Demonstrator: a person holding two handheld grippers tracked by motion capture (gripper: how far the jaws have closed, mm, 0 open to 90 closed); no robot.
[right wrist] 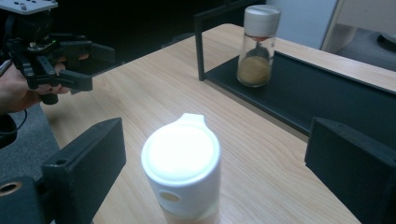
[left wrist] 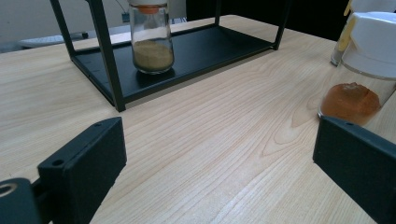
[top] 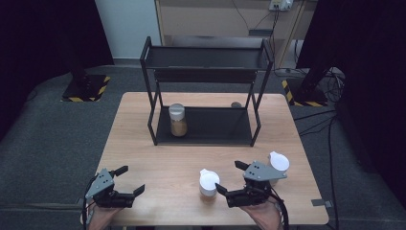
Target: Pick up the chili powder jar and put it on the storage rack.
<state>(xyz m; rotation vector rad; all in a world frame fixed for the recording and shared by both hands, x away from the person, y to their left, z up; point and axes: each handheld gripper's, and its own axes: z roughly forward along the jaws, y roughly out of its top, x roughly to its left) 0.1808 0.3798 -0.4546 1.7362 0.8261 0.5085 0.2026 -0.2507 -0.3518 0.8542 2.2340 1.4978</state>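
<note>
White-capped glass spice jar (right wrist: 181,170) of orange powder stands on the wooden table (top: 158,158) between my right gripper's (top: 231,178) wide-apart jaws, untouched. My left gripper (top: 129,180) hovers well aside, jaws also apart, holding nothing.

Two hand-held black grippers, left gripper (top: 128,179) and right gripper (top: 230,178), each with blocky screw-holed jaws, a grey three-cornered screwed plate and a trailing black cable.
</note>
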